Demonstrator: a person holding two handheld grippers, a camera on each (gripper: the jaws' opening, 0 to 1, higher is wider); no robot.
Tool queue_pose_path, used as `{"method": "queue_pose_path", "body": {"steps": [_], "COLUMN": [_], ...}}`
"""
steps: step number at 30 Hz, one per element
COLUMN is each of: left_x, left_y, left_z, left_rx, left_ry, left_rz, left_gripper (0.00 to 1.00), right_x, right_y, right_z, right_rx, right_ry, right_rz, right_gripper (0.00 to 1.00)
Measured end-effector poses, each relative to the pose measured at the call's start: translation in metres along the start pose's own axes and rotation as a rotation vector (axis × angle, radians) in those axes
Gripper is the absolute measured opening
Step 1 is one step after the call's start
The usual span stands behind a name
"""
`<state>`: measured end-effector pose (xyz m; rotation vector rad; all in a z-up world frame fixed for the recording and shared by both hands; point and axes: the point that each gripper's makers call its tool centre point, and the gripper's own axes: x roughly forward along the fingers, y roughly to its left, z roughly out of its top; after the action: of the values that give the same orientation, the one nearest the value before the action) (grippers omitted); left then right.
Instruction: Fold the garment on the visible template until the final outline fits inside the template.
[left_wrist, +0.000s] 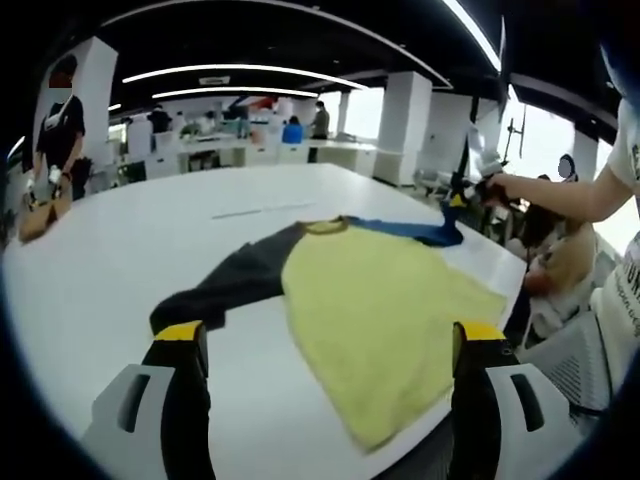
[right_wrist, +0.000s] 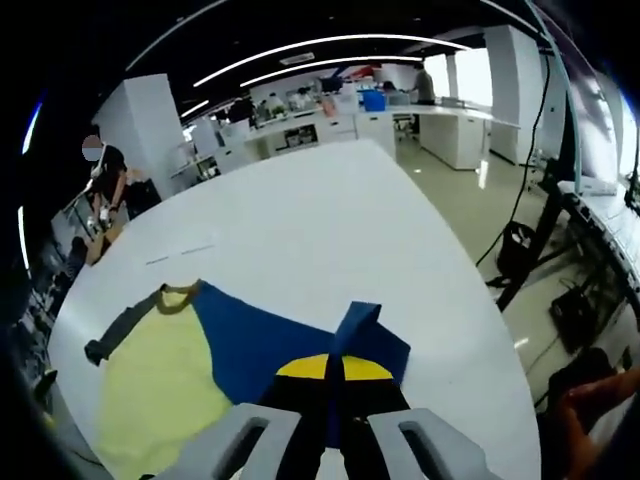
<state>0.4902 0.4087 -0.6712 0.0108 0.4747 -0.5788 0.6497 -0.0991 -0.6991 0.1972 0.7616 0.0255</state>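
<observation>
A shirt lies flat on the white table (left_wrist: 120, 260), with a yellow body (left_wrist: 380, 300), a dark grey sleeve (left_wrist: 235, 280) and a blue sleeve (left_wrist: 410, 229). My left gripper (left_wrist: 330, 335) hovers open over the near hem, its yellow-tipped jaws wide apart and holding nothing. My right gripper (right_wrist: 335, 368) is shut on the blue sleeve (right_wrist: 260, 340), whose cuff stands up between the jaws. In the left gripper view the right gripper (left_wrist: 457, 200) pinches that sleeve's end at the table's right side. The yellow body (right_wrist: 160, 385) and the grey sleeve (right_wrist: 120, 328) lie left of the blue.
Faint grey marks (left_wrist: 250, 212) lie on the table beyond the shirt. The table edge (right_wrist: 500, 330) drops to the floor on the right, near cables and a dark bin (right_wrist: 515, 250). A person (left_wrist: 60, 130) stands at the far left. A white chair (left_wrist: 570, 370) is at the right.
</observation>
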Motion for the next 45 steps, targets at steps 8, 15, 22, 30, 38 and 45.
{"method": "queue_pose_path", "body": {"steps": [8, 15, 22, 30, 38, 45], "left_x": [0.0, -0.001, -0.001, -0.001, 0.001, 0.003], "left_y": [-0.001, -0.001, 0.0, -0.001, -0.005, -0.007], "left_z": [-0.002, -0.002, -0.003, -0.002, -0.001, -0.002], "left_rx": [0.007, 0.008, 0.01, 0.017, 0.021, 0.025], "left_ry": [0.011, 0.008, 0.008, 0.011, 0.011, 0.012], "left_rz": [-0.002, -0.003, -0.001, -0.004, -0.015, -0.022], "left_gripper": [0.99, 0.99, 0.99, 0.98, 0.98, 0.98], "right_x": [0.007, 0.011, 0.018, 0.025, 0.033, 0.039], "right_y": [0.025, 0.048, 0.069, 0.094, 0.115, 0.136], "right_z": [0.0, 0.001, 0.0, -0.002, -0.006, -0.011], "right_rx": [-0.011, -0.026, -0.048, -0.083, -0.093, -0.113], "right_ry": [0.029, 0.04, 0.052, 0.061, 0.076, 0.086], "right_rz": [0.034, 0.071, 0.097, 0.129, 0.158, 0.173], "right_gripper": [0.0, 0.0, 0.0, 0.0, 0.0, 0.0]}}
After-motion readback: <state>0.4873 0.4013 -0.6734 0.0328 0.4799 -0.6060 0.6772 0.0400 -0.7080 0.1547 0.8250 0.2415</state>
